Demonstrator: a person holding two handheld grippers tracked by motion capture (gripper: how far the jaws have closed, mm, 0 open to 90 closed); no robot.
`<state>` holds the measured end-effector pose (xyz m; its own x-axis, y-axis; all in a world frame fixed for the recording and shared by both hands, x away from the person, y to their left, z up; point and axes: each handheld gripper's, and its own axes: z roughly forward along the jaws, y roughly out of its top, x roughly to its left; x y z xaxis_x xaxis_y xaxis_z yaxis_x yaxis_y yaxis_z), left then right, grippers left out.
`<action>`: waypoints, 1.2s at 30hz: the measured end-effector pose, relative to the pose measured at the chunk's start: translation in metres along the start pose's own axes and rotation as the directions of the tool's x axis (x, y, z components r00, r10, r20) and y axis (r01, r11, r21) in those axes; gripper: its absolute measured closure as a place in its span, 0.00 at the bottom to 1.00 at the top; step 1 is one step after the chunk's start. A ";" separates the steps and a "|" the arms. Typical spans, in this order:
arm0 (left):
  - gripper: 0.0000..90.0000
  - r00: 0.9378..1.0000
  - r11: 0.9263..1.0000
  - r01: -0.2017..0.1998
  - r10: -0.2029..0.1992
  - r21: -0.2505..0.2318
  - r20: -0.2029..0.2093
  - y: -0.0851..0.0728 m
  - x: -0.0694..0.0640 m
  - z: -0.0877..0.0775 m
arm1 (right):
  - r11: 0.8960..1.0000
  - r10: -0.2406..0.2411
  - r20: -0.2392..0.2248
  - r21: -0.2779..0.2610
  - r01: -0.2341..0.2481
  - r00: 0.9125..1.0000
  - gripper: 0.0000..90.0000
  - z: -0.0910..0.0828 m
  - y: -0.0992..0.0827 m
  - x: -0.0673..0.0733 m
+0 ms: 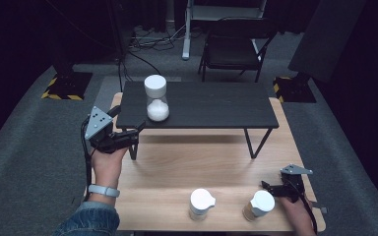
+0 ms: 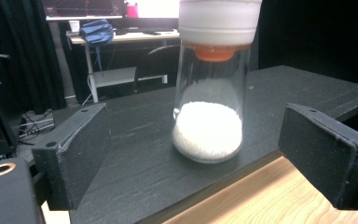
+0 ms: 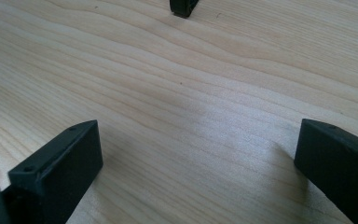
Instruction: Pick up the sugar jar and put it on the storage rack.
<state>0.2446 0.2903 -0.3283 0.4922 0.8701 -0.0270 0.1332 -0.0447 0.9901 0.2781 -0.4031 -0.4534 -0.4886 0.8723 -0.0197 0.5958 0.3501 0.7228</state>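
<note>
One wooden worktop (image 1: pixel 177 167), bearing one black raised shelf (image 1: pixel 211 105). Three white-capped jars: one on the shelf (image 2: pixel 209 93), two at the worktop's near edge (image 1: pixel 201 203) (image 1: pixel 260 204). My left claw (image 2: pixel 193 163) gapes wide just before the shelf jar, apart from it. My right claw (image 3: pixel 196 168) stands wide over bare wood.

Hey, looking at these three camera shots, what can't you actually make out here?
- Top of the jar's white lid: left gripper view, cut off by the upper edge.
- Contents of the two front jars: high view, too small, and their lids cover them.
- Person's right hand: high view, cut off by the bottom edge.
- Shelf leg: right gripper view, cut off by the top edge.
</note>
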 end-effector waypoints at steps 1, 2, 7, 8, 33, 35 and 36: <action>0.10 1.000 1.000 0.002 -0.002 0.001 0.000 -0.001 0.000 0.000 | 1.000 0.000 0.000 0.000 0.000 1.000 0.01 0.000 0.000 0.000; 0.10 1.000 1.000 0.003 -0.003 0.002 0.000 -0.003 0.001 -0.001 | 1.000 0.000 0.000 0.000 0.000 1.000 0.01 0.000 0.000 0.000; 0.10 1.000 1.000 -0.003 0.003 0.015 0.000 -0.011 0.002 -0.004 | 1.000 0.001 0.001 0.000 -0.001 1.000 0.01 0.000 0.000 0.000; 0.10 1.000 1.000 -0.002 0.002 0.017 -0.001 -0.012 0.002 -0.004 | 1.000 0.002 0.001 0.000 -0.002 1.000 0.01 0.000 0.000 0.000; 0.11 1.000 0.996 0.007 -0.004 0.092 -0.026 -0.058 0.009 -0.017 | 1.000 0.001 0.000 0.000 -0.001 1.000 0.01 0.000 0.000 0.000; 0.11 1.000 0.995 0.004 -0.001 0.099 -0.028 -0.062 0.009 -0.018 | 1.000 0.002 0.001 0.000 -0.002 1.000 0.01 0.000 0.000 0.000; 0.11 1.000 0.995 0.004 -0.002 0.102 -0.027 -0.064 0.009 -0.019 | 1.000 0.001 0.000 0.000 -0.001 1.000 0.01 0.000 0.000 0.000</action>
<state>0.2248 0.3104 -0.3889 0.4683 0.8832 -0.0248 0.2221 -0.0905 0.9708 0.2784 -0.4029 -0.4534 -0.4875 0.8729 -0.0190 0.5967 0.3490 0.7226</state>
